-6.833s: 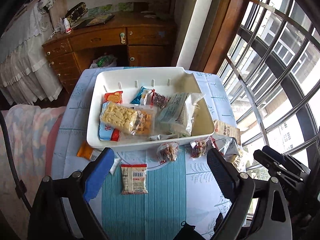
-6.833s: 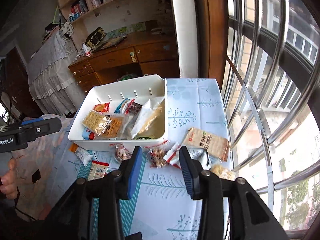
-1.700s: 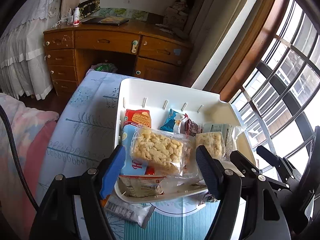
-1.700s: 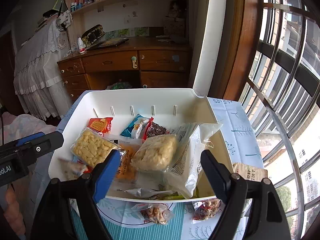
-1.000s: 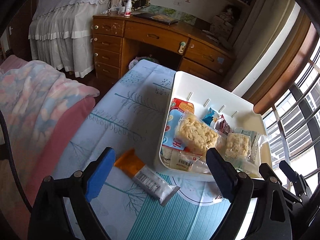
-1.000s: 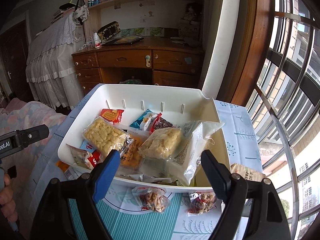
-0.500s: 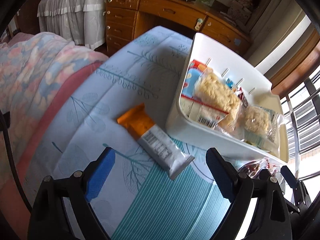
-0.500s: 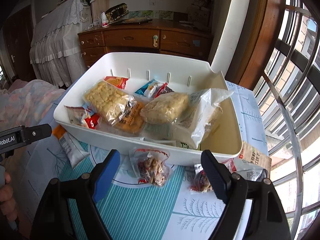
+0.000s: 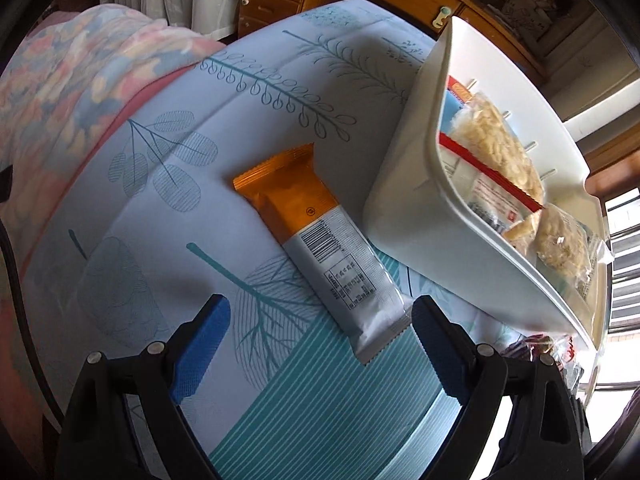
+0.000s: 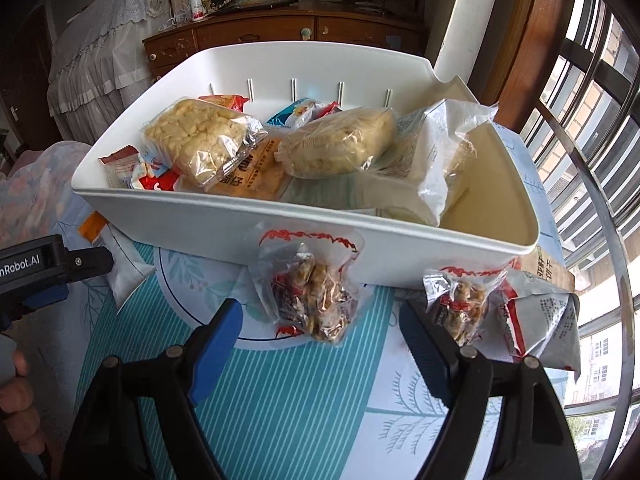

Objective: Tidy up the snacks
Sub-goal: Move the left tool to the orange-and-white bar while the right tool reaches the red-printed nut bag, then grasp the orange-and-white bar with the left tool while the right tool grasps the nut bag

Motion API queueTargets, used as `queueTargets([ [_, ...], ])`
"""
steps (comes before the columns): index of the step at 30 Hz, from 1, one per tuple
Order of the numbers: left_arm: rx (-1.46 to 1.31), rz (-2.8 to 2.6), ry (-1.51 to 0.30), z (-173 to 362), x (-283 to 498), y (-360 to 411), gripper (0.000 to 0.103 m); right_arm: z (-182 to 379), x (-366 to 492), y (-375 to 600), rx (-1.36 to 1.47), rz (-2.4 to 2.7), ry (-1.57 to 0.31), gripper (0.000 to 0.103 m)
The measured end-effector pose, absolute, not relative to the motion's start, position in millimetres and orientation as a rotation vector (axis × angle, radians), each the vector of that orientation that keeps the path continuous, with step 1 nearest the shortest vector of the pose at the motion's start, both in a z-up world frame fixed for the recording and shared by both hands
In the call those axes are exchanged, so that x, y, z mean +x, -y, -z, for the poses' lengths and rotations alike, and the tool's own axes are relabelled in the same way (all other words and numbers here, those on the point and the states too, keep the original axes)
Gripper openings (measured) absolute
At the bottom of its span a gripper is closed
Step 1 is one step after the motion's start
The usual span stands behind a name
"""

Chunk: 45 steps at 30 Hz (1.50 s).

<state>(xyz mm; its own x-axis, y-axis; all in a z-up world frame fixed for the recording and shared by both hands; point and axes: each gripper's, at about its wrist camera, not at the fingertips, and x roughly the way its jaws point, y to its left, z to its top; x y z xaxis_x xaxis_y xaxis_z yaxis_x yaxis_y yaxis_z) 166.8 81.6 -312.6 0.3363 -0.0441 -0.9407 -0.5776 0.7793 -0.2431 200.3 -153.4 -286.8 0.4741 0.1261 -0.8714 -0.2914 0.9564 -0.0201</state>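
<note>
You are well into the sorting: the white bin (image 10: 304, 216) already holds a heap of packets, among them two clear bags of puffed snacks (image 10: 200, 136). Still out on the tablecloth (image 9: 280, 392) I count five. One orange-and-white bar (image 9: 320, 240) lies just left of the bin. Two clear nut pouches sit against its near wall, one (image 10: 316, 292) in the middle and one (image 10: 460, 304) to the right. At the far right a crumpled white packet (image 10: 544, 320) lies near a brown one that shows only partly.

Your left gripper (image 9: 320, 356) stands wide and empty, with the near end of the bar between its fingers. Your right gripper (image 10: 320, 340) is also empty; its jaws are closing around the middle pouch without touching it yet.
</note>
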Motion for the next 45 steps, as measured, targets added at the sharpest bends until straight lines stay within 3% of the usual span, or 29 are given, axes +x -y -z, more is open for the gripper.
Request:
queueTargets([
  [7,-0.627,-0.373,-1.214,323.3,181.2,-86.5,0.092,300.7,204.5,146.9,-0.170,-0.236,-1.083,0.071],
  [14,-0.572,-0.380,-1.211,324.5,198.5,-89.0,0.092,309.1,210.4,142.0,-0.179,-0.195,-1.101,0.055],
  [24,-0.430,-0.431,-1.213,328.8,204.4,-77.8,0.091,311.0,213.2,137.7,-0.175,-0.161,-1.099,0.055],
  [32,-0.349,-0.476,-1.221,327.0,201.2,-73.6,0.070,310.5,210.9,137.0,-0.172,-0.156,-1.093,0.053],
  [38,-0.348,-0.479,-1.208,320.6,194.6,-74.4,0.043,308.6,207.5,139.2,-0.175,-0.166,-1.086,0.050],
  [45,-0.364,-0.460,-1.213,317.0,181.5,-70.2,0.039,307.3,196.4,137.8,-0.185,-0.221,-1.087,0.049],
])
